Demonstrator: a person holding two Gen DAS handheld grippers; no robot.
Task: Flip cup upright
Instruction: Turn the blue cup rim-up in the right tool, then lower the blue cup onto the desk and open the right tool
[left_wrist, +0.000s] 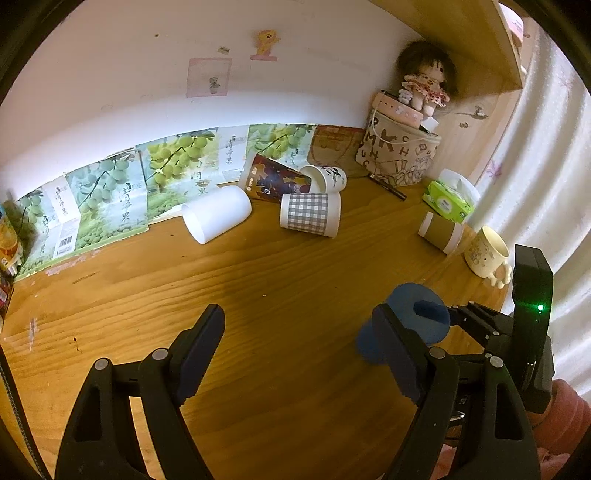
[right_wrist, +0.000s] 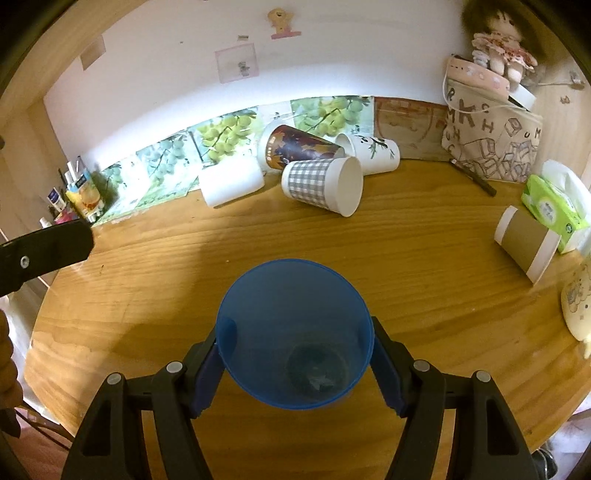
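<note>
Wooden table (left_wrist: 258, 295); right claw (right_wrist: 295, 354) grips blue cup (right_wrist: 295, 332), interior visible only right-wrist.

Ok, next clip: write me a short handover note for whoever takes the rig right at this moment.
Right gripper: shut on the blue cup, fingers on either side of it, mouth open toward the camera; whether it rests on the table cannot be told.
Left gripper: open, empty, above the table.
Still on their sides near the back: white cup, checked cup, dark printed cup, bamboo-print cup, and the brown-sleeved cup at right.
Done: blue cup gripped. Left: set it upright, release, then the rest.
</note>
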